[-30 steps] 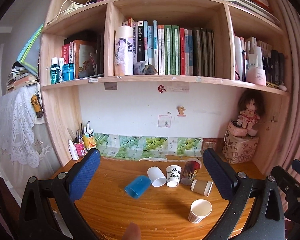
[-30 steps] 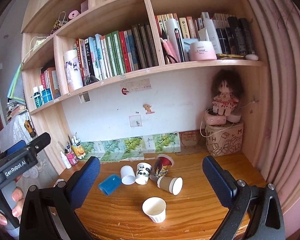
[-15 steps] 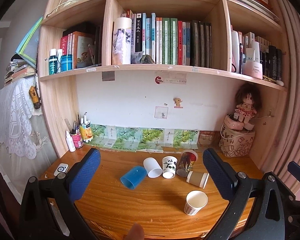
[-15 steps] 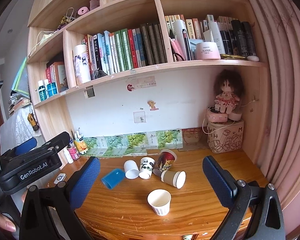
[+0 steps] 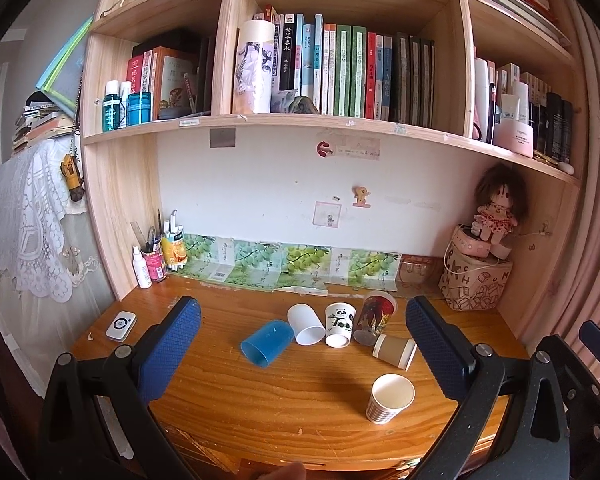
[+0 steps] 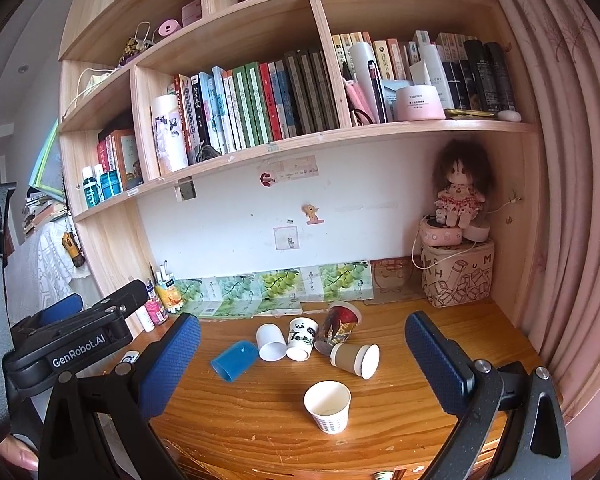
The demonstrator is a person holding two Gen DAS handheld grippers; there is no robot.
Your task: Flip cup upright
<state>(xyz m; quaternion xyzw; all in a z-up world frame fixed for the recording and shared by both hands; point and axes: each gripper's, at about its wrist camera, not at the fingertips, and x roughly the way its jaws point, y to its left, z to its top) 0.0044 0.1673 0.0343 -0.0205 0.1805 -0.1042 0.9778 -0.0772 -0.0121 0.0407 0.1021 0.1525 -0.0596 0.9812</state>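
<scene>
Several cups lie on their sides on the wooden desk [image 5: 284, 408]: a blue cup [image 5: 267, 342] [image 6: 235, 360], a white cup [image 5: 306, 324] [image 6: 271, 342], a panda cup [image 5: 339, 325] [image 6: 301, 339], a red patterned cup [image 5: 373, 317] [image 6: 337, 329] and a brown paper cup [image 5: 394, 351] [image 6: 355, 358]. One white paper cup [image 5: 390, 398] [image 6: 327, 405] stands upright near the front. My left gripper [image 5: 300, 344] and right gripper [image 6: 302, 360] are both open and empty, held back from the desk's front edge.
A pen holder and bottles [image 5: 153, 258] stand at the back left, a small white device [image 5: 121, 325] at the left edge. A patterned box with a doll [image 5: 476, 284] fills the back right corner. Bookshelves hang above. The left gripper's body [image 6: 76, 340] shows at the right wrist view's left.
Both grippers have pulled back and up from the desk, so the cups look smaller and the desk's front edge has come into view. The cups have not moved.
</scene>
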